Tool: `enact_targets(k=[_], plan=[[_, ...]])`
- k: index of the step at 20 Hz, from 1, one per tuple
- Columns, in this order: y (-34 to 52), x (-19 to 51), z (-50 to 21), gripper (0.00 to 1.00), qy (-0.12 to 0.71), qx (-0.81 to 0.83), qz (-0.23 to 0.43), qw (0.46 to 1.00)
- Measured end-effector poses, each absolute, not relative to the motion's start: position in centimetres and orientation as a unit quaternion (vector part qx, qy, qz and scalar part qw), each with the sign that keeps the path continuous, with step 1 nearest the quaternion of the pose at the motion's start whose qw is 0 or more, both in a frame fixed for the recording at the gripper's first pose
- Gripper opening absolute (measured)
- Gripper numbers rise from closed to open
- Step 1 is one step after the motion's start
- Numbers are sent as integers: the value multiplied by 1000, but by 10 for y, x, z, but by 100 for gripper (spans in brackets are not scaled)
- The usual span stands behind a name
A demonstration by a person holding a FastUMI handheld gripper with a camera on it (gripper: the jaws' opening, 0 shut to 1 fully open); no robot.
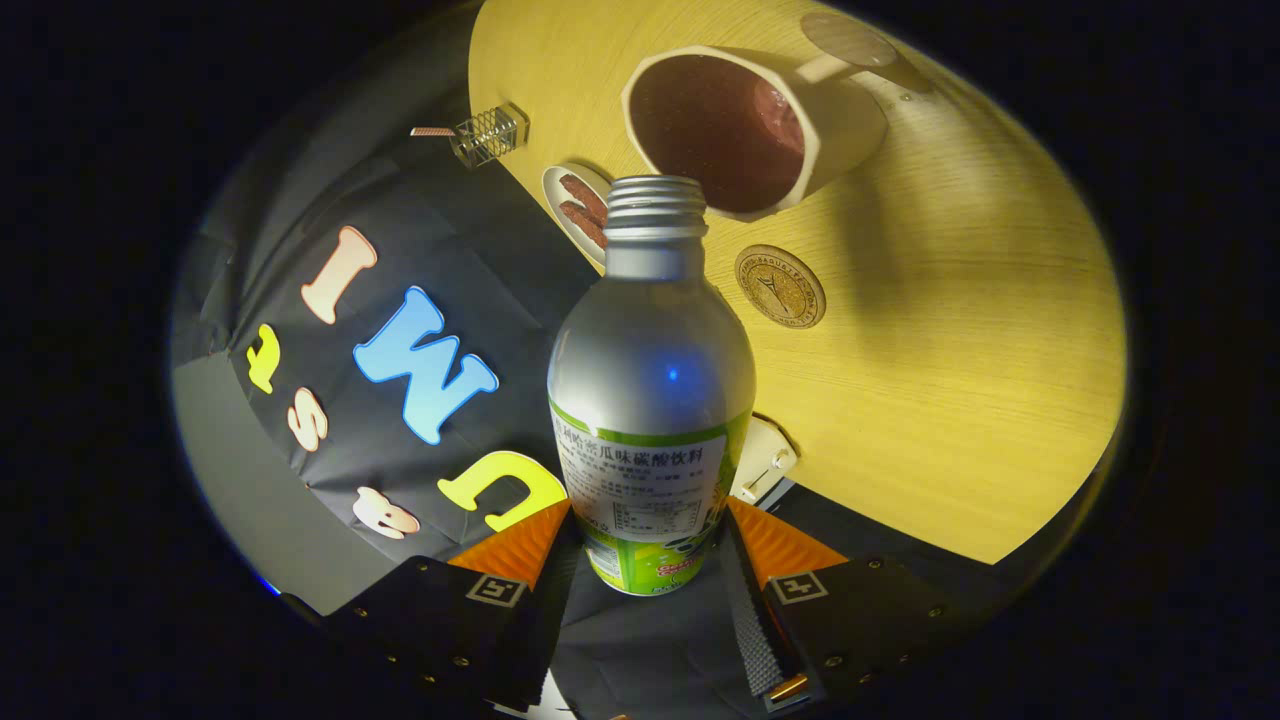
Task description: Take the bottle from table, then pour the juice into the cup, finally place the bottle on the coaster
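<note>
— Table (950, 400) first: pale wood, spread out beyond the jaws, seen at a slant.

— And on it?

— Cup (840, 130), well beyond the jaws, mouth turned this way, dark red juice inside. Nearer than that, coaster (780, 286), flat on the wood, bare. On the other side of the neck, small dish (560, 190) by the table edge, something reddish in it.

— Bottle?

— Bottle (650, 370) off the table, clamped between the jaws low on the label, pressed from both sides, jaws closed down to its width. Long axis straight ahead along the jaws, uncapped neck (656, 205) leading.

— Aim of the neck?

— Toward the near rim of the cup, overlapping it from here. Touching or clear of it, cannot tell. No stream visible at the mouth.

— So pouring, or putting down?

— Going by the juice in the cup, probably at or near the end of the pour, though hard to be sure.

— Relation to watch for the put-down?

— Coaster just beside the line of the neck, on the side away from the dish, between bottle and cup. Likely only a short swing that way, base turned upright over the disc, then lowered. Worth guarding against: clipping the cup rim with the neck.
</note>
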State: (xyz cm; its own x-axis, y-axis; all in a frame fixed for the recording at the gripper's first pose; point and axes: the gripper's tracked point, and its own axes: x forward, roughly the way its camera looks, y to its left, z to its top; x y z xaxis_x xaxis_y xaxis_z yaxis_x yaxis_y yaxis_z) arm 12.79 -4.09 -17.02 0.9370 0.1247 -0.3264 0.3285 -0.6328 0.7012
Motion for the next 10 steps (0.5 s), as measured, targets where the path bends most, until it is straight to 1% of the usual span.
enact_targets(k=[7,10], plan=[[-25,115,-199,73,162,818,-145,532],[-14,108,-220,73,197,775,-160,579]])
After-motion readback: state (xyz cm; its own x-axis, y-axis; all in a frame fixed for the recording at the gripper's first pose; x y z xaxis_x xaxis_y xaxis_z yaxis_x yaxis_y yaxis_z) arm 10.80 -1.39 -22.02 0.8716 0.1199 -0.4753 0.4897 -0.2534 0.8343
